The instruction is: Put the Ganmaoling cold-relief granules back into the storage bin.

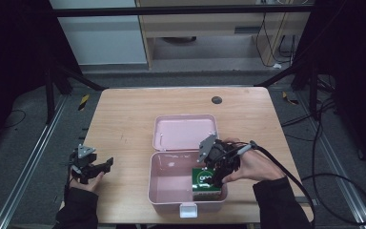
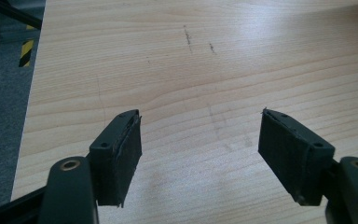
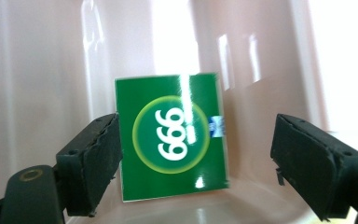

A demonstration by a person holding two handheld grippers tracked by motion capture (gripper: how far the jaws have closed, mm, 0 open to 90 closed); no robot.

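Observation:
An open pink box [image 1: 158, 187] sits in the middle of the wooden table, its lid [image 1: 184, 133] laid back flat behind it. A green packet [image 1: 203, 178] with a white number in a round mark stands in the box's front right corner. My right gripper [image 1: 215, 177] reaches down into that corner and is open. In the right gripper view the green packet [image 3: 172, 135] sits between the jaws of the right gripper [image 3: 196, 144], close to the left jaw and well apart from the right one. My left gripper [image 1: 98, 170] rests open over bare wood at the table's left; the left gripper [image 2: 200, 140] holds nothing.
The box's white latch [image 1: 188, 210] hangs near the table's front edge. A small black round disc [image 1: 216, 100] lies at the table's far side. Dark floor, cables and metal frame legs surround the table [image 1: 124, 119]. The table's left edge [image 2: 30, 107] runs close to the left gripper.

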